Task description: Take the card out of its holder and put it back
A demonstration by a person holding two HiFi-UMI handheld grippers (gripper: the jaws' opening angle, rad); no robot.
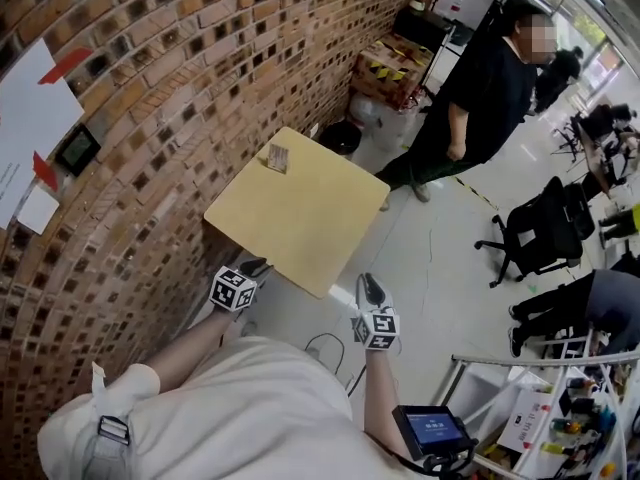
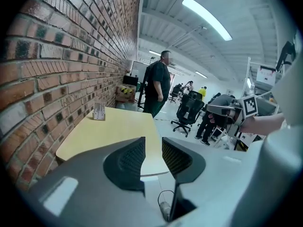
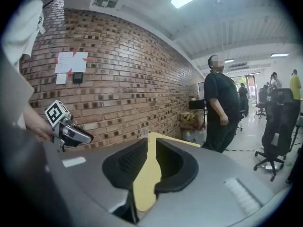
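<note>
The brick wall [image 1: 150, 118] runs along the outer side of the left gripper [image 1: 252, 266]. The yellow table [image 1: 300, 208] is pushed against it, directly ahead of both tools, with its near corner just past their tips. That likely explains why the grippers point forward and slightly down: they are lined up with the tabletop before any reach across it.

A bystander [image 1: 480, 98] stands beyond the table's far side, ahead and off to the outer side of the right gripper [image 1: 372, 286], well clear of the work.

Both tools are held side by side, near each other but apart. In its own view the left gripper's jaws stand a little spread, with only table and floor showing through the gap. The right gripper's jaws are likewise parted by a narrow slot and pinch nothing, so both look ready to take something thin.

The card holder [image 1: 277, 158] sits at the table's far edge close to the wall, well ahead of both grippers — untouched. The card seems to stand upright in it, though it is too small to tell from the holder. I judge the task has not yet started.
</note>
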